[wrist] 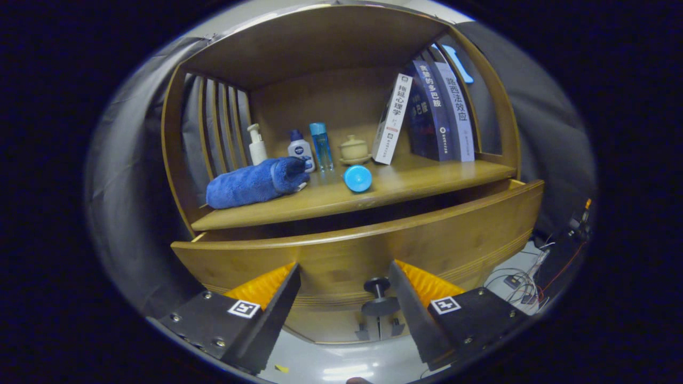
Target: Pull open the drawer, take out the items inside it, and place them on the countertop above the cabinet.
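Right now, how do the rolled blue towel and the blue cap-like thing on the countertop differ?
The rolled towel is long, soft and dark blue; the round blue piece is small, smooth, hard-looking and lighter blue. The towel lies by the slatted side, in front of the pump bottle; the round piece lies nearer the middle, ahead of the lidded cup. Both rest on the countertop, beyond the open claw.

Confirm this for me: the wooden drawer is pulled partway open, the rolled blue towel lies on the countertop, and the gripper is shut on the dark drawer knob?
Not quite. The gripper view shows the gripper open, its fingers spread, with the dark drawer knob between them beside one finger. The wooden drawer is pulled partway open, and the rolled blue towel lies on the countertop.
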Demonstrator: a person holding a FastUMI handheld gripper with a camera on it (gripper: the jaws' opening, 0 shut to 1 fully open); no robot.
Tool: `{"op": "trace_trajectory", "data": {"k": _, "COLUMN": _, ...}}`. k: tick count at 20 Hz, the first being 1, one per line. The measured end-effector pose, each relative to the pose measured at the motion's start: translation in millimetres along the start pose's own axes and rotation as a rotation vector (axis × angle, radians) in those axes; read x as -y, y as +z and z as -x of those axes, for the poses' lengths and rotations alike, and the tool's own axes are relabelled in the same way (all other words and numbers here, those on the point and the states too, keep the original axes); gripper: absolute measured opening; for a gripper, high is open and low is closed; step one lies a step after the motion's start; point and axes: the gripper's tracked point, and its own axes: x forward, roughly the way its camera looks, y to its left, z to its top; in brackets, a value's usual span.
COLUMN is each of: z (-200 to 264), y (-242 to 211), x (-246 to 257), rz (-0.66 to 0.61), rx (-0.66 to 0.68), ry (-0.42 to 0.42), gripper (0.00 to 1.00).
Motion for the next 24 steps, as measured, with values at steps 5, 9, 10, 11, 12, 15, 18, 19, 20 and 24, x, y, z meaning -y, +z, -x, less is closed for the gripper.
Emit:
{"op": "trace_trajectory", "data": {"k": 5, "z": -14.6, "y": 4.9, "x": -0.9, "rz": -0.005, "rx": -0.031, "ry": 0.000, "gripper": 1.00}}
{"op": "trace_trajectory", "data": {"k": 9, "z": -24.6, "y": 9.6, "x": -1.9, "rz": -0.009, "rx": -0.043, "ry": 0.000, "gripper": 1.00}}
{"op": "trace_trajectory", "data": {"k": 10, "z": -27.3, "y": 10.2, "x": -2.9, "rz": -0.010, "rx": -0.044, "ry": -0.001, "gripper": 1.00}}
{"op": "trace_trajectory", "data": {"k": 11, "z": -33.5, "y": 12.8, "x": -3.1, "rz": -0.011, "rx": -0.040, "ry": -0.002, "gripper": 1.00}}
{"op": "trace_trajectory", "data": {"k": 12, "z": -34.8, "y": 10.1, "x": -3.7, "rz": -0.007, "rx": -0.061, "ry": 0.003, "gripper": 1.00}}
{"op": "trace_trajectory", "data": {"k": 15, "z": -31.5, "y": 14.1, "x": -8.9, "rz": 0.003, "rx": -0.068, "ry": 0.011, "gripper": 0.99}}
{"op": "trace_trajectory", "data": {"k": 18, "z": -8.2, "y": 26.0, "x": -23.4, "rz": 0.022, "rx": -0.045, "ry": 0.040, "gripper": 0.99}}
{"op": "trace_trajectory", "data": {"k": 19, "z": 1.2, "y": 29.5, "x": -28.1, "rz": 0.040, "rx": -0.038, "ry": 0.044, "gripper": 0.99}}
{"op": "trace_trajectory", "data": {"k": 20, "z": 14.5, "y": 33.1, "x": -32.4, "rz": 0.065, "rx": -0.034, "ry": 0.044, "gripper": 0.99}}
{"op": "trace_trajectory", "data": {"k": 24, "z": 67.5, "y": 50.6, "x": -44.2, "rz": 0.145, "rx": 0.010, "ry": 0.026, "gripper": 0.99}}
